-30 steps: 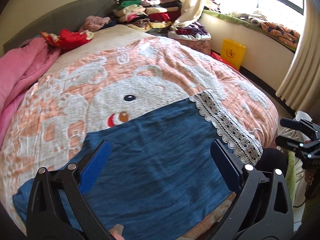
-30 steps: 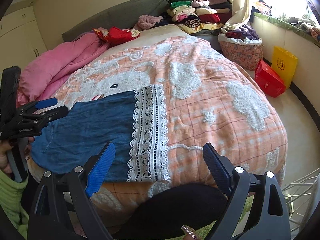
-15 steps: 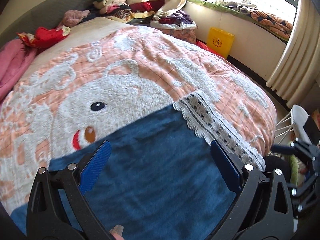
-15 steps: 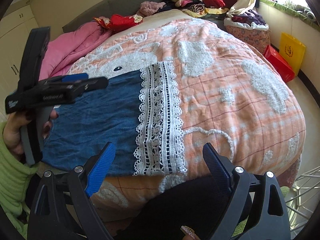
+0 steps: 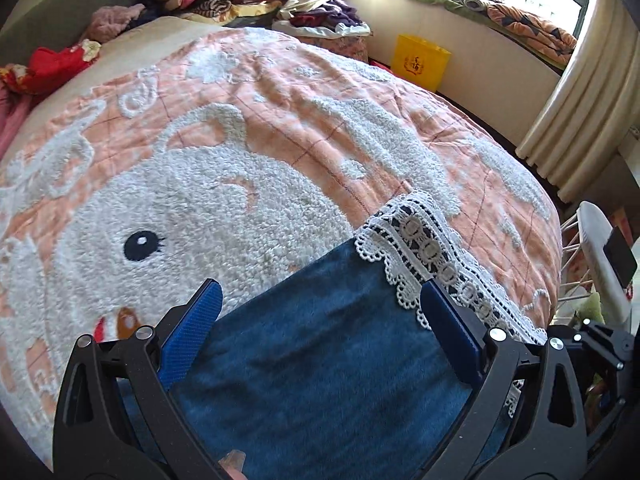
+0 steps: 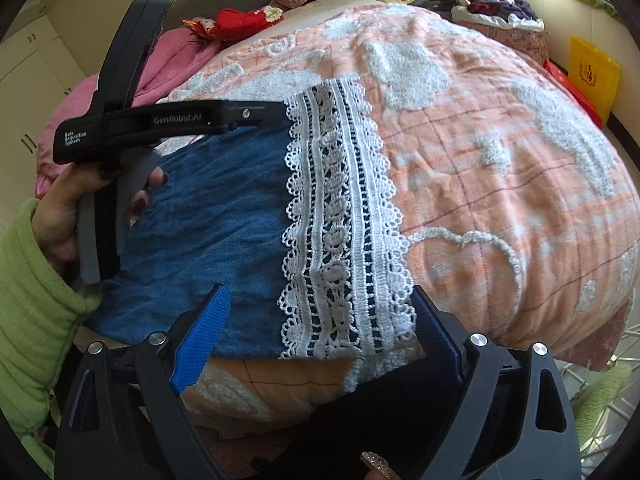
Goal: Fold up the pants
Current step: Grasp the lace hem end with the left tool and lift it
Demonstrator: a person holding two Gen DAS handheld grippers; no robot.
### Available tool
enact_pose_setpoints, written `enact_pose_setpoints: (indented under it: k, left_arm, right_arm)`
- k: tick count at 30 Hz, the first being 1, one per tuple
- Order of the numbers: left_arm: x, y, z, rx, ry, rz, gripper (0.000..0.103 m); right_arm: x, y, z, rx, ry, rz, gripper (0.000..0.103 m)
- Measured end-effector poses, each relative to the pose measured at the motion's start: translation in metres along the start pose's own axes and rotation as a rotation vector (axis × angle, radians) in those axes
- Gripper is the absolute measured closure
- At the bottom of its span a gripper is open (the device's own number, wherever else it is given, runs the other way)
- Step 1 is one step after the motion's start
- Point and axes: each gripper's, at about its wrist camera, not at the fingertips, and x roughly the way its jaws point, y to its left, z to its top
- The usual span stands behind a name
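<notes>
In the left wrist view, the left gripper (image 5: 320, 320) is held wide apart and empty, low over the blue pants (image 5: 320, 360), which are spread flat on the bed (image 5: 280, 140); the far edge by the lace hem (image 5: 436, 264) is framed between its fingers.

In the right wrist view, the right gripper (image 6: 320, 328) is likewise spread wide, nothing held, with the near corner of the lace hem (image 6: 340, 220) framed between its fingers. For a clean fold, both hem corners are best pinched through all layers and lifted together, so the fabric is kept taut and the edges aligned.
</notes>
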Motion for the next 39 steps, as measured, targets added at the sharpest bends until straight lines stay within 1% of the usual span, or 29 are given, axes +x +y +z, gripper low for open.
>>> enact_pose_setpoints:
  k: [1, 2, 3, 4, 5, 7, 9, 10, 11, 12, 14, 16, 17, 18, 19, 20, 21, 23, 26, 29, 31, 35, 39]
  left_arm:
    - [0.003, 0.0, 0.001, 0.001, 0.003, -0.012, 0.012]
    - [0.006, 0.0, 0.002, 0.001, 0.007, -0.027, 0.016]
    - [0.01, 0.001, 0.003, -0.003, 0.013, -0.053, 0.019]
    - [0.013, 0.001, 0.003, -0.005, 0.015, -0.062, 0.027]
    - [0.016, 0.001, 0.003, -0.005, 0.015, -0.061, 0.033]
    - [0.02, -0.001, 0.004, 0.009, 0.017, -0.066, 0.039]
    - [0.021, -0.003, 0.005, 0.015, 0.016, -0.09, 0.047]
    - [0.021, -0.003, 0.005, 0.011, 0.016, -0.119, 0.054]
    - [0.021, -0.004, 0.005, 0.005, 0.014, -0.147, 0.054]
    - [0.021, -0.005, 0.005, 0.007, 0.011, -0.159, 0.054]
    - [0.024, -0.008, 0.003, 0.018, 0.014, -0.153, 0.054]
    - [0.028, -0.009, 0.003, 0.02, 0.019, -0.146, 0.054]
    - [0.028, -0.01, 0.002, 0.024, 0.018, -0.14, 0.056]
    - [0.028, -0.012, 0.002, 0.031, 0.017, -0.128, 0.06]
    - [0.028, -0.013, 0.002, 0.034, 0.014, -0.122, 0.068]
    - [0.026, -0.013, 0.002, 0.026, 0.004, -0.134, 0.076]
    - [0.025, -0.013, 0.003, 0.019, -0.003, -0.143, 0.081]
    - [0.023, -0.011, 0.001, 0.013, -0.012, -0.153, 0.087]
    - [0.017, -0.009, -0.001, 0.003, -0.02, -0.162, 0.092]
    - [0.002, -0.008, 0.0, -0.001, -0.049, -0.167, 0.092]
    - [-0.013, -0.005, 0.0, -0.004, -0.085, -0.177, 0.092]
    - [-0.051, 0.008, -0.002, -0.014, -0.159, -0.182, 0.092]
    - [-0.083, 0.028, -0.012, -0.048, -0.211, -0.168, 0.092]
  right_arm:
    - [0.0, -0.001, 0.0, 0.01, -0.01, 0.01, 0.015]
    - [-0.001, -0.002, 0.0, 0.018, -0.019, 0.025, 0.015]
    - [-0.003, -0.003, 0.0, 0.029, -0.037, 0.048, 0.017]
    - [-0.003, -0.004, 0.003, 0.032, -0.044, 0.055, 0.023]
    - [-0.002, -0.007, 0.004, 0.036, -0.048, 0.058, 0.026]
    - [0.0, -0.012, 0.006, 0.059, -0.049, 0.079, 0.037]
    - [0.002, -0.017, 0.009, 0.083, -0.055, 0.099, 0.041]
    - [0.004, -0.019, 0.012, 0.092, -0.059, 0.119, 0.042]
    - [0.005, -0.02, 0.014, 0.098, -0.06, 0.125, 0.042]
    - [0.007, -0.02, 0.016, 0.103, -0.061, 0.133, 0.045]
    - [0.012, -0.022, 0.019, 0.113, -0.06, 0.156, 0.052]
    - [0.015, -0.025, 0.022, 0.124, -0.059, 0.178, 0.062]
    - [0.016, -0.024, 0.023, 0.127, -0.059, 0.186, 0.065]
    - [0.016, -0.025, 0.023, 0.128, -0.062, 0.191, 0.067]
    - [0.016, -0.026, 0.025, 0.128, -0.065, 0.196, 0.071]
    - [0.016, -0.027, 0.025, 0.127, -0.069, 0.21, 0.073]
    - [0.016, -0.027, 0.026, 0.124, -0.07, 0.237, 0.08]
    - [0.014, -0.026, 0.023, 0.109, -0.081, 0.239, 0.08]
    - [0.007, -0.017, 0.02, 0.075, -0.113, 0.263, 0.08]
    - [-0.004, -0.005, 0.02, 0.037, -0.145, 0.305, 0.082]
    - [-0.013, 0.009, 0.02, 0.003, -0.166, 0.333, 0.082]
    - [-0.031, 0.038, 0.03, -0.056, -0.195, 0.394, 0.082]
    - [-0.035, 0.069, 0.041, -0.116, -0.19, 0.449, 0.082]
